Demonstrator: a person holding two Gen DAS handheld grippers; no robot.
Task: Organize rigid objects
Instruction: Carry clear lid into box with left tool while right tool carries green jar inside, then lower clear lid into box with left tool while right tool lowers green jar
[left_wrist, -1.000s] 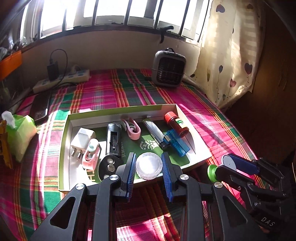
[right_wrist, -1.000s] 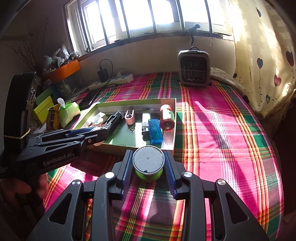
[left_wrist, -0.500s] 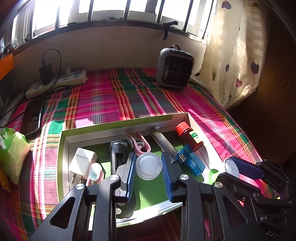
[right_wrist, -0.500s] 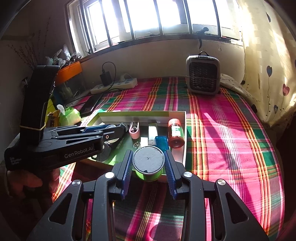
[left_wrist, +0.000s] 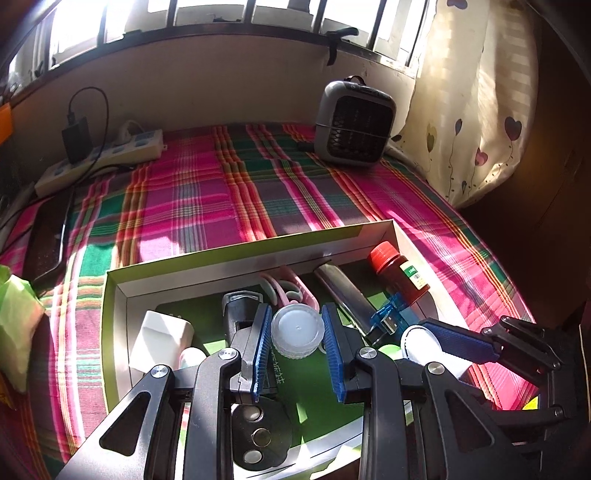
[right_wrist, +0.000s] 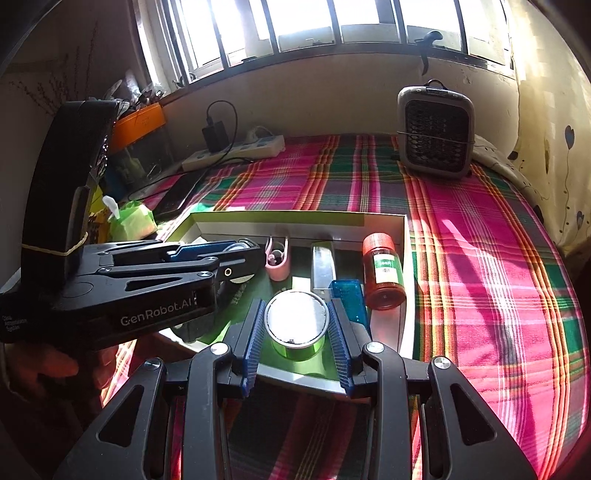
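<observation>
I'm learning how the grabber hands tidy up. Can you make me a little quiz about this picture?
1. True or false: the left gripper is empty.
2. What is the right gripper holding? A) a green spool B) a red-capped bottle C) a white plug
3. Which thing lies nearest the right wall of the open box?

Key:
1. False: it grips a clear round lid.
2. A: the green spool, held over the box's near edge.
3. The red-capped bottle.
</observation>
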